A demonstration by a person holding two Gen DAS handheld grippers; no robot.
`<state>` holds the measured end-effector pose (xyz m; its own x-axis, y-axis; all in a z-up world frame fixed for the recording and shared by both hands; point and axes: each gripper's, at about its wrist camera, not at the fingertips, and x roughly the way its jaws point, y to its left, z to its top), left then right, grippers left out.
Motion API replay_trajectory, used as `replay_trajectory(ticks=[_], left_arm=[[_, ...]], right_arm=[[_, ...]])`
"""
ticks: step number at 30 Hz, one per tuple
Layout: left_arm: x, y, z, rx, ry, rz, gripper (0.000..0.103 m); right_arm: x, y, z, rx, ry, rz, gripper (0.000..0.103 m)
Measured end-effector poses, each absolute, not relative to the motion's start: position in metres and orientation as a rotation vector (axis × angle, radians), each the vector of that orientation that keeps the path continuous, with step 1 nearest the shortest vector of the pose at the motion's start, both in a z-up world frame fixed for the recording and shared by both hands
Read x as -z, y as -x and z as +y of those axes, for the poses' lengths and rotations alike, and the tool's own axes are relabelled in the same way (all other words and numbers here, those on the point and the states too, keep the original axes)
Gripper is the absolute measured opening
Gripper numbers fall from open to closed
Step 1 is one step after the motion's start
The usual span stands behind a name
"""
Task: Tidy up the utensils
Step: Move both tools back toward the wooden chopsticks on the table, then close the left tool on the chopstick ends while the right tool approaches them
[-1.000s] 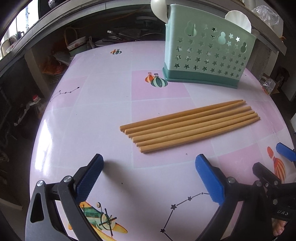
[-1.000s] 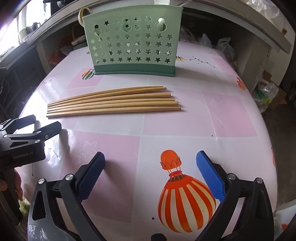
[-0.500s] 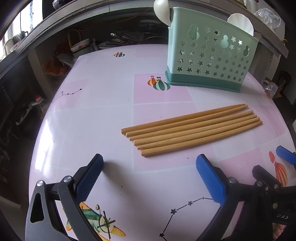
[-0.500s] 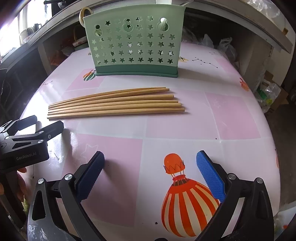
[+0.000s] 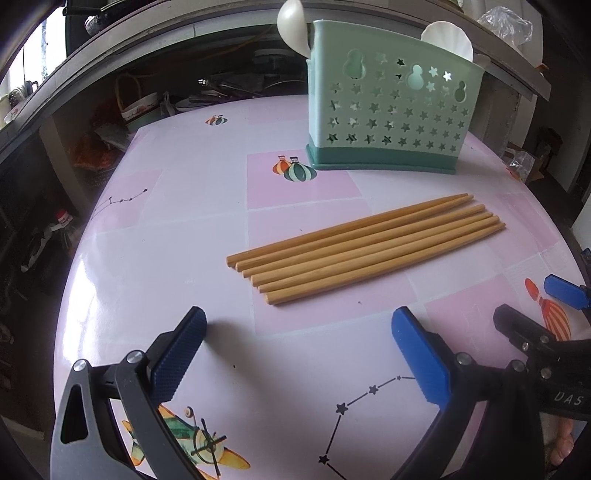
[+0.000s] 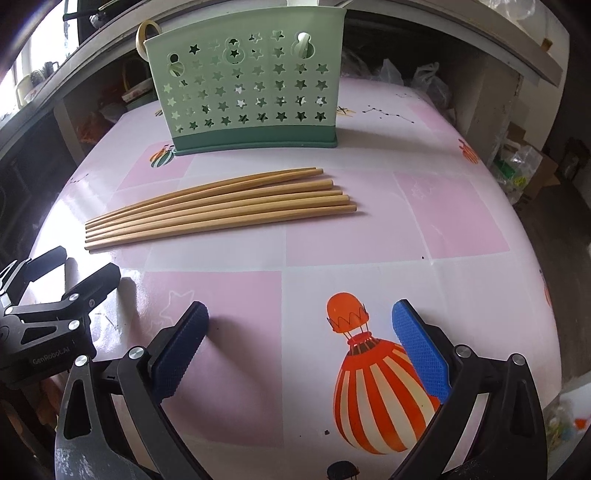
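Several wooden chopsticks (image 5: 365, 247) (image 6: 221, 210) lie side by side in the middle of the pink table. Behind them stands a green utensil holder (image 5: 388, 114) (image 6: 247, 88) with star cut-outs, and white spoons (image 5: 293, 22) poke out of its top. My left gripper (image 5: 299, 354) hovers open near the front edge, short of the chopsticks' thick ends, with nothing between its blue pads. Over a balloon print my right gripper (image 6: 301, 350) is open too and holds nothing. Each gripper shows at the edge of the other's view.
The pink tablecloth (image 5: 177, 221) has balloon, plane and constellation prints. A cluttered shelf with dishes (image 5: 140, 110) runs behind the table on the left. Plastic bags (image 6: 424, 81) and boxes sit past the right edge.
Both grippers have drawn closer to the chopsticks and holder, which now look larger in both views. Neither jaw opening has changed, and the chopsticks have not moved.
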<state>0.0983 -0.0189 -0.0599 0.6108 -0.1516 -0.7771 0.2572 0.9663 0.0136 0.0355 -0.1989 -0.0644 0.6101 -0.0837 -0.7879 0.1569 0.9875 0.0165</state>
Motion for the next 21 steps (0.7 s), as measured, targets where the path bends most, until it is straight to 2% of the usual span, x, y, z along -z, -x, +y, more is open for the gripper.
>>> replay_trajectory(ticks=[10,14,17,19,20,21], left_arm=[[0.057,-0.108,-0.019,0.292,-0.160,0.948,0.098],[0.041,-0.107,-0.010,0.334,-0.107,0.902,0.093],[0.024,-0.114,-0.008,0.347,-0.128,0.841,0.084],[0.014,-0.125,-0.006,0.351,-0.136,0.815,0.068],[0.012,-0.131,-0.006,0.356,-0.133,0.812,0.065],[0.010,-0.138,-0.006,0.361,-0.136,0.814,0.057]], right_arm=[[0.065,-0.035,-0.199,0.161,-0.101,0.921,0.095],[0.064,-0.032,-0.199,0.127,-0.087,0.927,0.095],[0.062,-0.030,-0.202,0.091,-0.085,0.931,0.095],[0.057,-0.027,-0.207,0.051,-0.136,0.913,0.094],[0.054,-0.026,-0.210,0.028,-0.167,0.901,0.094],[0.051,-0.026,-0.212,-0.005,-0.200,0.887,0.089]])
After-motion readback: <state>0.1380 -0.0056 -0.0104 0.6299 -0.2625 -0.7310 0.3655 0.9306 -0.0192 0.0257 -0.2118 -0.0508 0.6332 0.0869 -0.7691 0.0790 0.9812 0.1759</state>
